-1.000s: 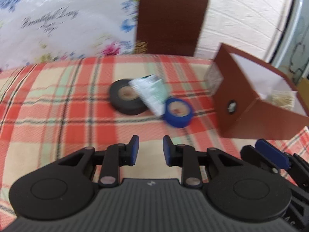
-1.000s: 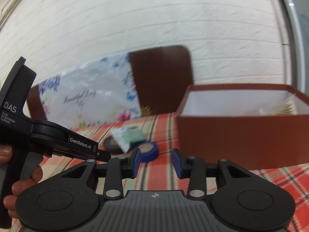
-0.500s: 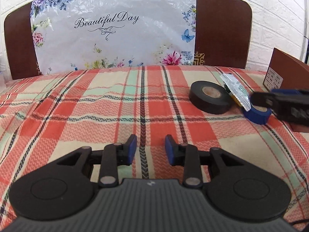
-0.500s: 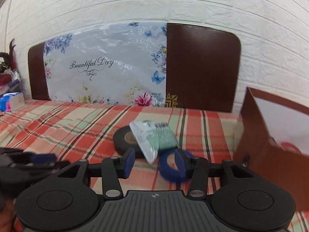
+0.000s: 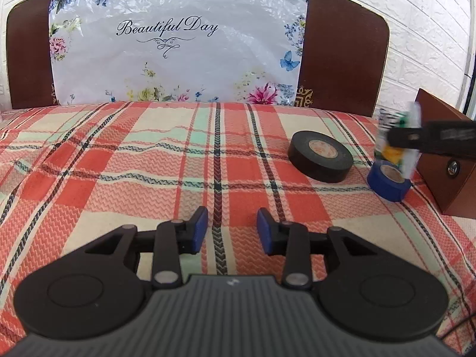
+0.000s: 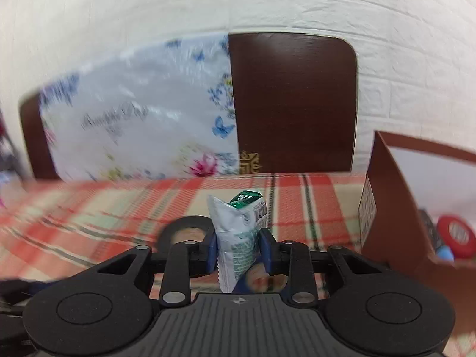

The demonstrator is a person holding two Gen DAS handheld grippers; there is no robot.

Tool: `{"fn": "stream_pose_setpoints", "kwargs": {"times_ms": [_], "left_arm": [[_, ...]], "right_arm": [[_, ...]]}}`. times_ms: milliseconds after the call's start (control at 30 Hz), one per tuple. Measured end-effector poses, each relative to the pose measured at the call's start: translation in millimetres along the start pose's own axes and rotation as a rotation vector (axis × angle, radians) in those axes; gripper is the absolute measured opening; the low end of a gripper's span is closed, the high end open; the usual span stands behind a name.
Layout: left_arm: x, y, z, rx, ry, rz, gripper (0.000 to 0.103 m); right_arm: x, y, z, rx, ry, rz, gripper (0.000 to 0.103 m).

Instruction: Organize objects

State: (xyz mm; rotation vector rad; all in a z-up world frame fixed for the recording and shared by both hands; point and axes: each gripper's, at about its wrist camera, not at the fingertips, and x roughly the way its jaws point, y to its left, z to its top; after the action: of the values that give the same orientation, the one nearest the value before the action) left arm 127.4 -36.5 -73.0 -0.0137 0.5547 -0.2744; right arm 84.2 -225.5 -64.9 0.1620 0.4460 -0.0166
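Observation:
My right gripper is closing, and its pads press on a silvery-green sachet that stands upright between them, lifted off the cloth. In the left wrist view the same sachet hangs blurred in the right gripper's black fingers above a blue tape roll. A black tape roll lies flat beside it. The black tape roll shows again behind the right gripper's fingers. My left gripper hovers over bare checked cloth with nothing between its jaws, which are opening.
A brown box stands open at the right, with a red tape roll and a blue item inside. The brown box edges the left wrist view. A headboard with a floral plastic sheet backs the checked cloth.
My right gripper has shut on the sachet and lifted it off the tape rolls. The left gripper swung left and lower over the cloth, its jaws a little wider.

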Motion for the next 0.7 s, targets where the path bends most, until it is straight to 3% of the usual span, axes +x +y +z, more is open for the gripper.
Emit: {"fn": "stream_pose_setpoints", "kwargs": {"times_ms": [133,167,233,267,300,367,500,633,700], "left_arm": [[0,-2,0,0.014,0.0,0.007,0.04],[-1,-3,0,0.019,0.001,0.01,0.04],[-1,-5,1,0.032,0.003,0.018,0.04],[-1,-6,1,0.041,0.005,0.022,0.041],[-2,-7,1,0.049,0.007,0.027,0.041],[-2,-9,2,0.065,0.015,0.036,0.042],[-3,-19,14,0.097,0.083,0.067,0.043],[-13,-24,38,-0.014,0.148,-0.027,0.043],[-18,-35,49,-0.045,0.182,-0.109,0.043]], "right_arm": [[-47,-39,-17,0.281,0.086,0.179,0.026],[-54,-48,-24,0.325,0.109,0.203,0.03],[-69,-60,-41,0.334,0.14,0.149,0.037],[-76,-65,-48,0.315,0.146,0.09,0.053],[-84,-72,-56,0.307,0.15,0.027,0.058],[-102,-84,-67,0.31,0.144,-0.044,0.059],[-126,-90,-79,0.291,0.126,-0.078,0.059],[-125,-77,-81,0.216,0.109,-0.08,0.061],[-120,-69,-79,0.163,0.105,-0.065,0.062]]}}
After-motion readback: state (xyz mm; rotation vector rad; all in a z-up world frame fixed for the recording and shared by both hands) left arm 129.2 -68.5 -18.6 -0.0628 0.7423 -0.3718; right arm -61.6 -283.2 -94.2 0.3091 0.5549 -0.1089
